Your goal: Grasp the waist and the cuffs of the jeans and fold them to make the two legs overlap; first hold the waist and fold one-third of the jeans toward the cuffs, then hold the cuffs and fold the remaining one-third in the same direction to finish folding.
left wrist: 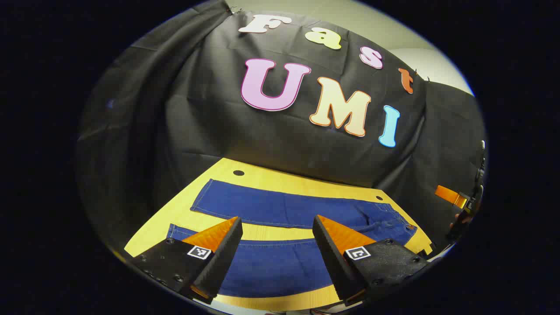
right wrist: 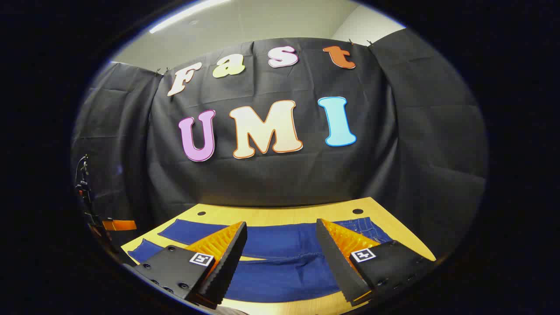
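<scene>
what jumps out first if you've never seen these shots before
The dark blue denim jeans lie spread flat across the yellow wooden table, legs apart in a narrow V with a strip of tabletop between them. In front, the left gripper and the right gripper hover open above the near leg, holding nothing.

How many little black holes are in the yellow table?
2. One hole sits at the back near the jeans' leg ends; the other hole is at the back near the waist. More could hide under the jeans.
</scene>
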A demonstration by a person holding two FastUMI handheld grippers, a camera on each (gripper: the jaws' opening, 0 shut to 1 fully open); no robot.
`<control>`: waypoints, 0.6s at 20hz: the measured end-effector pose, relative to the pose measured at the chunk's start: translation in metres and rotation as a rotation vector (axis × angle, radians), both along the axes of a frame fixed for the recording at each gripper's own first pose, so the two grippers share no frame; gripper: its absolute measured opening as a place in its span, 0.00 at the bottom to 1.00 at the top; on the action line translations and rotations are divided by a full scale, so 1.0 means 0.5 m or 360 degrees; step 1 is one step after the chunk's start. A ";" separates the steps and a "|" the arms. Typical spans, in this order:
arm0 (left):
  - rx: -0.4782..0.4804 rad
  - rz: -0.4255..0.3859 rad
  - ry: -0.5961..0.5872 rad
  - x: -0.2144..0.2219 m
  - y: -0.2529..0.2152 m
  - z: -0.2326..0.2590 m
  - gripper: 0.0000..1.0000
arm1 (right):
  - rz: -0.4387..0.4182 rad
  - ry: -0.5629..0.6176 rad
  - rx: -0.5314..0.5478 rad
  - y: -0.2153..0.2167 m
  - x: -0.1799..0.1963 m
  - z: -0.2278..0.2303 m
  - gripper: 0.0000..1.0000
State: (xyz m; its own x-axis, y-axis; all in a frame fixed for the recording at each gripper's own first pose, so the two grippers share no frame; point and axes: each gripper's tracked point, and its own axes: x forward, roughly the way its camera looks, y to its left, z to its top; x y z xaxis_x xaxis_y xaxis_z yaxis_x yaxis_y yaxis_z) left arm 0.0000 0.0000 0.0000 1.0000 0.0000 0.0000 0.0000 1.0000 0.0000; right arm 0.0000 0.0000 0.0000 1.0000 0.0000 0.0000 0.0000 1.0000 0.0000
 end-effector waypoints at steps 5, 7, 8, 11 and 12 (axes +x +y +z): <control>0.0013 -0.0006 0.0047 0.005 0.017 -0.023 0.95 | -0.0013 0.0035 0.0004 0.005 -0.017 -0.010 0.98; 0.0012 -0.0039 0.0070 0.003 0.025 -0.033 0.95 | -0.0025 0.0050 -0.0004 0.005 -0.025 -0.016 0.98; 0.0016 -0.0072 0.0092 0.000 0.024 -0.040 0.95 | -0.0032 0.0060 -0.0009 0.004 -0.031 -0.021 0.98; 0.0090 -0.0114 0.0188 0.004 0.035 -0.074 0.95 | -0.0047 0.0074 -0.0010 0.009 -0.040 -0.022 0.98; 0.0124 -0.0131 0.0218 0.002 0.037 -0.083 0.95 | -0.0056 0.0074 -0.0016 0.010 -0.043 -0.024 0.98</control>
